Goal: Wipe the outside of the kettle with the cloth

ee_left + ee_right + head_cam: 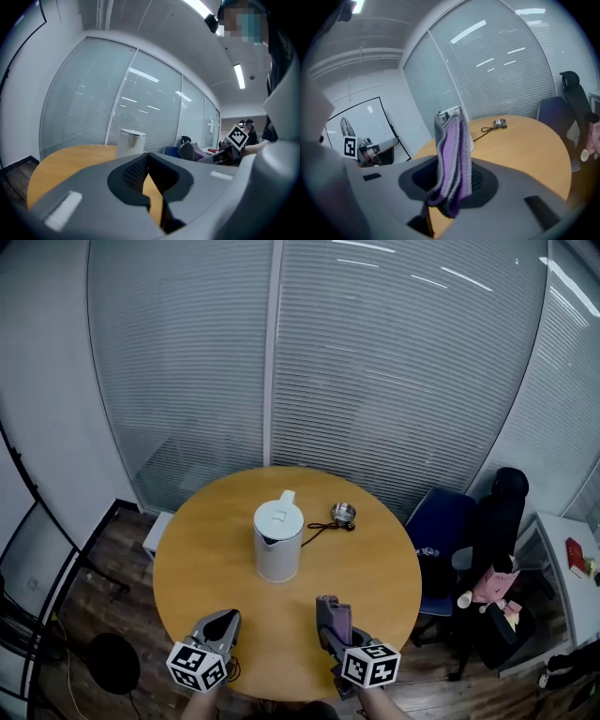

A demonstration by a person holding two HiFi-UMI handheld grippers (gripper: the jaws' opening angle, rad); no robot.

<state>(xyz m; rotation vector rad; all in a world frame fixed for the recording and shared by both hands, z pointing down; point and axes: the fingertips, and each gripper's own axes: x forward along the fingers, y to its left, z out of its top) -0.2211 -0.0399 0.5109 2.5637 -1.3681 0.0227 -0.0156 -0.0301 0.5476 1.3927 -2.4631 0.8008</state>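
Observation:
A white kettle (278, 540) stands upright near the middle of the round wooden table (202, 568). My right gripper (330, 620) hovers over the table's near edge, shut on a folded purple and grey cloth (336, 615). In the right gripper view the cloth (452, 159) sticks up between the jaws and hides most of the kettle (446, 114) behind it. My left gripper (222, 622) is at the near left edge, shut with nothing between its jaws. From the left gripper view the kettle (130, 142) is some way ahead across the table.
A small round metal piece on a dark cord (343, 513) lies to the right of the kettle. A blue chair (441, 531) and a black chair (502, 512) stand at the table's right. A glass wall with blinds runs behind.

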